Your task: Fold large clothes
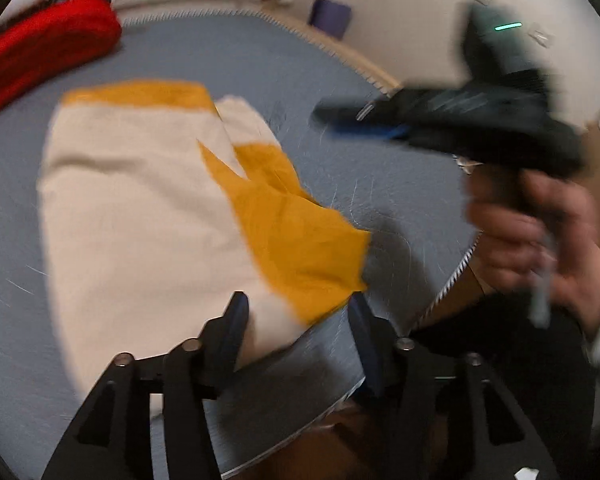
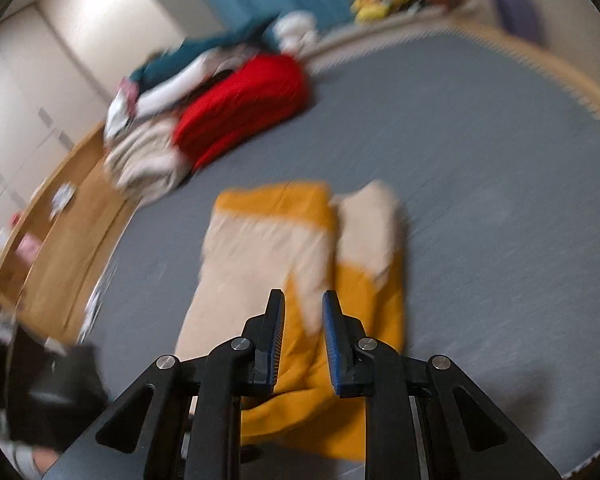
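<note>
Tongs (image 1: 296, 312) L wide apart, R (image 2: 303, 312) part-open, both empty above garment (image 2: 284, 264).

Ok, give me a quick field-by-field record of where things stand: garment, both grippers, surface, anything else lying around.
garment: cream and mustard-yellow garment, partly folded, lying on the bed
surface: grey mattress
left gripper: jaws open, over the garment's near edge, holding nothing
right gripper: jaws apart with a narrow gap, above the garment, nothing between them
right hand: grasps the right gripper's handle, seen from the left wrist view
other clothes: red garment beside a mixed pile at the mattress's far side
image quality: motion blur in both views
</note>
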A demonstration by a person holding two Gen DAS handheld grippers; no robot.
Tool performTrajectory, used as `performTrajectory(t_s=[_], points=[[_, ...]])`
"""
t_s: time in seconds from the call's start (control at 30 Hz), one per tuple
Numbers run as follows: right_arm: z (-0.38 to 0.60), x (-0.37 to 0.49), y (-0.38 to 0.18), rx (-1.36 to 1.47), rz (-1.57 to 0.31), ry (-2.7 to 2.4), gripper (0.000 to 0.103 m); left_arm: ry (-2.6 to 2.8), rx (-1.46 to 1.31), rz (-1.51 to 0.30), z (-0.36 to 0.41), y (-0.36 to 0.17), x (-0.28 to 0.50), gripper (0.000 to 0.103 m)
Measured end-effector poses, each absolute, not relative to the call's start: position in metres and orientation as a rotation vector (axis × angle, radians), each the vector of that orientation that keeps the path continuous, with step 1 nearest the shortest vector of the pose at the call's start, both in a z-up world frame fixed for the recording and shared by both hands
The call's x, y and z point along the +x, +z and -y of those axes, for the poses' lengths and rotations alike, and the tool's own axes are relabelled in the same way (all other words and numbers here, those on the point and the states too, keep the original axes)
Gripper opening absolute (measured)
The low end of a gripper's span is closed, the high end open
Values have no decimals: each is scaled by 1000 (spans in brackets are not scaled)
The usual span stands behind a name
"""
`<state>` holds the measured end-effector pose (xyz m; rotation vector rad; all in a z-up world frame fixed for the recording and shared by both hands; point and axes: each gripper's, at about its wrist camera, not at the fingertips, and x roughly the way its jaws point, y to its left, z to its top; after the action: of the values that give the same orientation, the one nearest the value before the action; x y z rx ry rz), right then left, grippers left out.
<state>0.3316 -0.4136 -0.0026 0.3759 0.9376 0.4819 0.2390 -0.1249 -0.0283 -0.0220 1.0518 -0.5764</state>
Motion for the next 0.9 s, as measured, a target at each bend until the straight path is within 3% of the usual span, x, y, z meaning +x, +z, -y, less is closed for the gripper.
performTrajectory(t_s=[0.23, 0.47, 0.5, 0.57, 0.77, 0.9], points=[[364, 342, -41, 308, -1112, 519, 38, -402, -22, -1014, 27, -31, 222, 49], [344, 351, -86, 203, -1271, 389, 39, -232, -503, -1155, -32, -89, 234, 47], [342, 352, -91, 187, -1281, 383, 38, -238, -490, -1179, -28, -93, 239, 47], [340, 351, -95, 168, -1282, 375, 8, -239, -434, -1199, -23, -96, 243, 47], [357, 333, -50, 261, -1054, 430, 2, -299, -510, -1229, -13, -105, 251, 52], [393, 314, -25, 314, -931, 337, 2, -337, -412, -1240, 15, -104, 251, 53]])
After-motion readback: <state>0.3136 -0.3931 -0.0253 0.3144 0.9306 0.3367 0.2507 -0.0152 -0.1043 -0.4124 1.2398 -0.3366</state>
